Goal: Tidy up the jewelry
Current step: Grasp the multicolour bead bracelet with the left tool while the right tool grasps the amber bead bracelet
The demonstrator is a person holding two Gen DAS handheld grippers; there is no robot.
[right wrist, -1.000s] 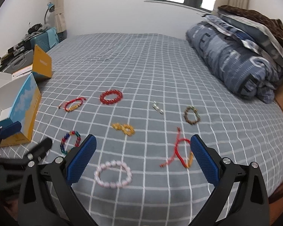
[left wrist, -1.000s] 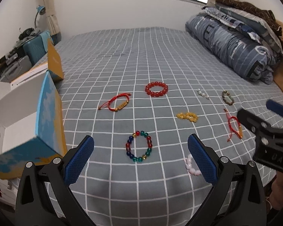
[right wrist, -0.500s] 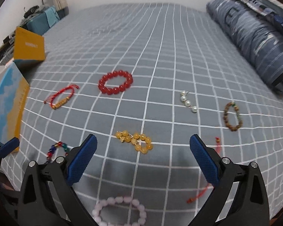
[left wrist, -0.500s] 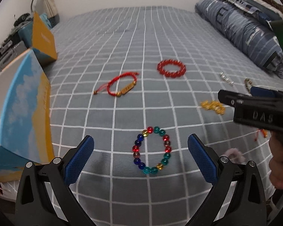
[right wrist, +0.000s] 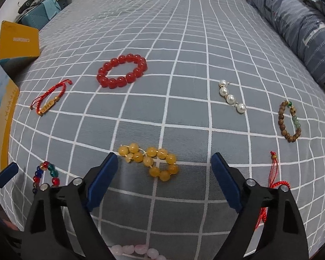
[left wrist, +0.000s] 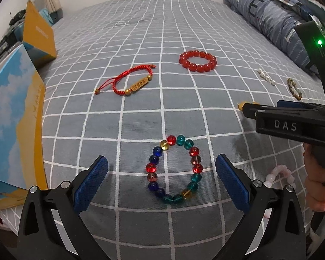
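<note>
Several bracelets lie on a grey checked bedspread (left wrist: 140,32). My left gripper (left wrist: 161,182) is open and empty, low over a multicoloured glass bead bracelet (left wrist: 173,170) that lies between its fingers. My right gripper (right wrist: 164,179) is open and empty, just above a yellow bead bracelet (right wrist: 150,160). A red bead bracelet (right wrist: 121,70), a red cord bracelet with a gold charm (left wrist: 132,81), a pearl string (right wrist: 231,96), a brown wooden bead bracelet (right wrist: 289,121), a second red cord bracelet (right wrist: 273,179) and a pink bead bracelet (left wrist: 279,174) lie around them.
A blue and yellow box (left wrist: 13,117) stands open at the left bed edge, its orange lid (left wrist: 40,32) behind it. A folded blue quilt (right wrist: 296,21) lies at the far right. The right gripper's body (left wrist: 292,123) reaches in from the right in the left wrist view.
Both grippers have moved forward and down toward the bed. The multicoloured bracelet now lies between my left fingers and the yellow bracelet between my right fingers. Nothing was taken hold of.
</note>
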